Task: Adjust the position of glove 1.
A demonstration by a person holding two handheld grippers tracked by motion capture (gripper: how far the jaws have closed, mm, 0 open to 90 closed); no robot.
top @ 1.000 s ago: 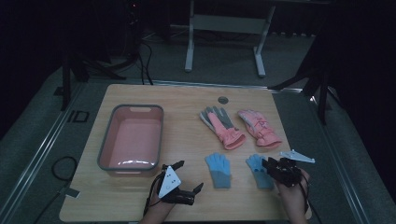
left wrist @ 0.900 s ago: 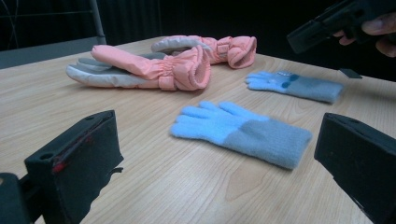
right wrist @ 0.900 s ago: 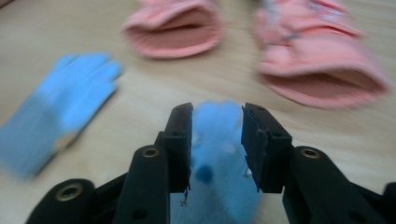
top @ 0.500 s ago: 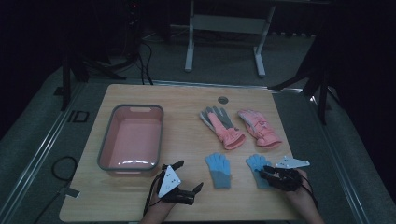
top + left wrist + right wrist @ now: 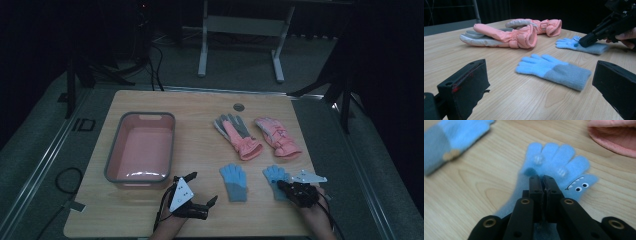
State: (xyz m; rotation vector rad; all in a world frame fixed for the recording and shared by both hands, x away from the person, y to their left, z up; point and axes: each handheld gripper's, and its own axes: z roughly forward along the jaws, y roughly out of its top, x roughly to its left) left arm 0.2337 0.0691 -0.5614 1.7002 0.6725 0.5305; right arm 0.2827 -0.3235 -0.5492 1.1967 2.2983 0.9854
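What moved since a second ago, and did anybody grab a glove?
The right gripper slid a little toward the person's edge and lower onto the blue glove with the face, and its jaws now look shut on it. The left gripper stayed open beside the pink tub. The other blue glove and both pink gloves lie where they were.

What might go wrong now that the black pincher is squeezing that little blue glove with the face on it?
The right gripper has its fingers shut on a small fold of the blue face glove, so the soft knit may slip free when lifted. The pink basin sits across the table, past the other blue glove; a dangling glove might drag that one along. The left gripper rests open, too far off to help.
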